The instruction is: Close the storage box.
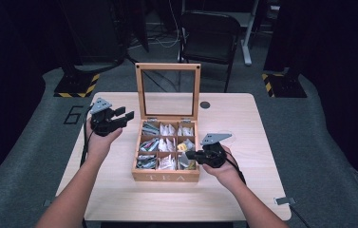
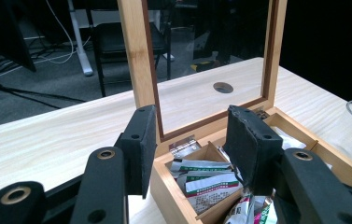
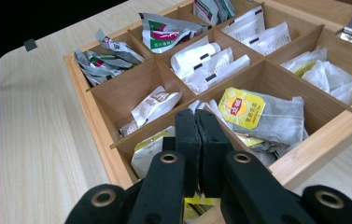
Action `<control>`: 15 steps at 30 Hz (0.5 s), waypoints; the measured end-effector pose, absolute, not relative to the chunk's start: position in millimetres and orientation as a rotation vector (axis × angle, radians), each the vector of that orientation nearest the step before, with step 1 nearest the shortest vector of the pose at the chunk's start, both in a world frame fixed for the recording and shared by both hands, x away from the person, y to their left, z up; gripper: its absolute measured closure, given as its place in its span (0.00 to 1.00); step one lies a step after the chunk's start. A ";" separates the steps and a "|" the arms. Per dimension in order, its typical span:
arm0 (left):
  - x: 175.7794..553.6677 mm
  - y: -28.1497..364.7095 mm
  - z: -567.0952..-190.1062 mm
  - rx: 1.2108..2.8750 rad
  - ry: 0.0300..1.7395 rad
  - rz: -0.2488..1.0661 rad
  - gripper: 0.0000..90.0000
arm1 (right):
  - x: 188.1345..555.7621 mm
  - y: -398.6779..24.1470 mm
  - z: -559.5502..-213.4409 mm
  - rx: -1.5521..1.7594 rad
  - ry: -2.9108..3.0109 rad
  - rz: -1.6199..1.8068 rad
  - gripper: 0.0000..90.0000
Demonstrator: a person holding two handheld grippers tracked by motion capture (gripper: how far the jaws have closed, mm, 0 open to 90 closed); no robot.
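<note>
Clearly, the right hand-held gripper (image 3: pixel 197 123) had its jaws pressed together over the front-right compartment of the tea box (image 1: pixel 165 177); whether anything was pinched between them could not be told. Just beside it, in the middle-right compartment, lay a grey paper tea bag (image 3: pixel 269 122) with a yellow tag, its long axis running along the box's right wall. The left hand-held gripper (image 2: pixel 192 144) hovered left of the box with jaws apart, holding nothing. This wooden box sat mid-counter (image 1: pixel 243 190), glass lid (image 1: pixel 168 90) upright.

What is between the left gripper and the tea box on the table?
Bare tabletop only. In the high view, the left gripper hangs apart from the tea box, with nothing lying between them.
</note>
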State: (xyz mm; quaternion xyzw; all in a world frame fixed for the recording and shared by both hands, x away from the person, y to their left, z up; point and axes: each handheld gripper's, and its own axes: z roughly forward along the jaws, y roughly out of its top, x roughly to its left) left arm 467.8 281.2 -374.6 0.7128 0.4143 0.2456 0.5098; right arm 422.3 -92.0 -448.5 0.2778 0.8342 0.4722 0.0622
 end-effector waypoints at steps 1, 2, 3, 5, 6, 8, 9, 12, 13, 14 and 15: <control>467.6 281.2 -374.4 1.716 0.997 0.592 0.59 | 421.9 -91.4 -447.0 0.838 2.518 1.430 0.99; 467.5 281.2 -374.3 1.714 0.997 0.593 0.59 | 421.8 -91.1 -445.2 0.831 2.511 1.433 0.99; 467.1 281.2 -374.2 1.710 1.002 0.589 0.59 | 421.6 -91.1 -443.0 0.824 2.510 1.433 0.99; 467.0 281.8 -373.9 1.708 1.004 0.589 0.59 | 421.1 -90.6 -438.8 0.821 2.505 1.445 0.99; 467.0 282.4 -373.6 1.711 1.005 0.590 0.59 | 421.0 -90.4 -436.7 0.814 2.502 1.447 0.99; 467.2 282.9 -373.4 1.713 0.999 0.592 0.59 | 420.8 -90.3 -433.0 0.809 2.497 1.461 0.99; 467.2 283.0 -373.3 1.713 0.998 0.592 0.59 | 420.8 -90.4 -431.3 0.800 2.495 1.461 0.99; 466.6 282.6 -372.7 1.706 1.003 0.593 0.59 | 421.4 -90.6 -425.9 0.788 2.491 1.461 0.99; 466.3 282.8 -372.2 1.709 1.002 0.589 0.59 | 421.3 -90.7 -423.6 0.789 2.487 1.465 0.99; 466.5 282.6 -372.2 1.703 1.001 0.596 0.59 | 421.5 -91.1 -421.1 0.780 2.483 1.465 0.99; 466.4 283.0 -371.8 1.705 1.001 0.596 0.59 | 421.3 -91.6 -418.3 0.784 2.476 1.477 0.99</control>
